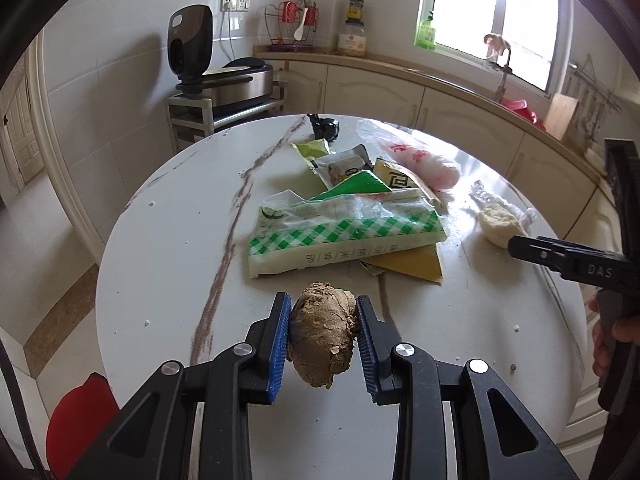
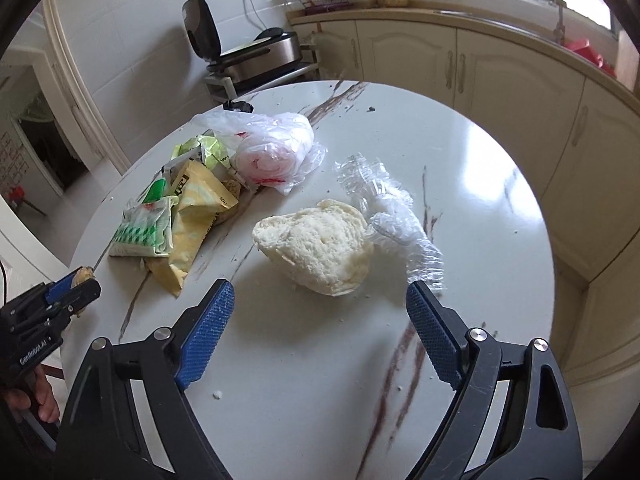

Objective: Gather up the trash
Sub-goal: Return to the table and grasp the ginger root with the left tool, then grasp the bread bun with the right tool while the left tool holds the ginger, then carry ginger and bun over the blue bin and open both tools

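Above the near edge of the round white marble table (image 1: 168, 216), a lumpy brown scrap of food (image 1: 323, 334) is gripped between the left gripper (image 1: 322, 322) jaws, lifted clear. The right gripper (image 2: 320, 312) jaws are spread wide just short of the torn white bun (image 2: 320, 244), right of the wrapper pile (image 2: 176, 216). A short advance and closure on the bun is judged next.

The left black two-finger gripper with blue ribbed pads (image 1: 322, 322) sits clamped down, its jaws drawn close and pinching a lumpy brown chunk of food (image 1: 323, 340) between the pads, lifted clear above the round white marble-look table (image 1: 160, 248). From the other camera it shows at the far left edge, tilted, with the person's left hand (image 2: 28, 398) wrapped around its grip below. Over on the right, the right black two-finger gripper with blue textured pads (image 2: 320, 316) stands spread wide, nothing between its pads, pointing forward and down over the tabletop. The person's right hand (image 1: 610, 340) peeks in behind its handle.
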Motion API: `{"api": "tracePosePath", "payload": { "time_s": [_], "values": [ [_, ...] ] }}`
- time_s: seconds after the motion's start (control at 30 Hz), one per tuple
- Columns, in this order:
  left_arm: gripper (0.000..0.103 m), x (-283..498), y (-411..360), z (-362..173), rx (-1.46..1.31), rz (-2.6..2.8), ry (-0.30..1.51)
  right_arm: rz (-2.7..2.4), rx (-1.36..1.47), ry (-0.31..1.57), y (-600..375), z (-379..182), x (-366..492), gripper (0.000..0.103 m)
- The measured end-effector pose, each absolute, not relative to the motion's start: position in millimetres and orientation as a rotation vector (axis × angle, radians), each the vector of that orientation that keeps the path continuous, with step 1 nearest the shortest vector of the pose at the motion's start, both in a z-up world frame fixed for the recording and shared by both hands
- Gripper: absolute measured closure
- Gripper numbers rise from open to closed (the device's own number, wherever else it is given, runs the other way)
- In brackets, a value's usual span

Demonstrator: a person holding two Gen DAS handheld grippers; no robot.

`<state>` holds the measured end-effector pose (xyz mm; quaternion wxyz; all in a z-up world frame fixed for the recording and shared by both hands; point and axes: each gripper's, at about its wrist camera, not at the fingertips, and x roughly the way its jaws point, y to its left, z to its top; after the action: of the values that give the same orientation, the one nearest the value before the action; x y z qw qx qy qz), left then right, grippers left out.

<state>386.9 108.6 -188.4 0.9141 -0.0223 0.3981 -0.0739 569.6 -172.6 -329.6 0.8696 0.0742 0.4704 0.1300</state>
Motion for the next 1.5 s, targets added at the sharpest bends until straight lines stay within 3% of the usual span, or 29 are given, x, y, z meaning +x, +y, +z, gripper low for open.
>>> {"api": "tracePosePath", "payload": {
  "time_s": [0.17, 0.27, 0.4, 0.7, 1.07, 1.3, 1.5],
  "values": [
    [0.075, 381.3, 108.4, -181.3, -0.038, -0.168, 0.821, 0.293, 0.172, 0.995, -163.7, -336.0, 590.7, 0.021],
    [0.075, 379.6, 106.5, -178.0, -0.032, -0.173, 0.822, 0.290, 0.135, 0.984, -160.6, -337.9, 598.6, 0.037],
    [0.075, 378.9, 100.3, -175.9, -0.025, -0.182, 0.825, 0.318, 0.135, 0.964, -162.4, -337.5, 595.6, 0.044],
    [0.075, 372.4, 50.6, -157.2, 0.012, -0.251, 0.802, 0.382, 0.200, 0.871, -187.0, -311.5, 539.1, 0.046],
    [0.075, 362.9, -121.4, -149.1, 0.131, -0.545, 0.810, 0.143, 0.315, 0.757, -333.0, -288.4, 430.4, 0.045],
    [0.075, 372.8, -255.5, -195.7, 0.234, -0.774, 0.926, -0.100, 0.420, 0.852, -442.9, -347.3, 385.2, 0.045],
    [0.074, 407.6, -327.2, -252.3, 0.277, -0.840, 1.040, -0.210, 0.476, 0.938, -494.1, -405.7, 375.8, 0.045]
  ]
}}
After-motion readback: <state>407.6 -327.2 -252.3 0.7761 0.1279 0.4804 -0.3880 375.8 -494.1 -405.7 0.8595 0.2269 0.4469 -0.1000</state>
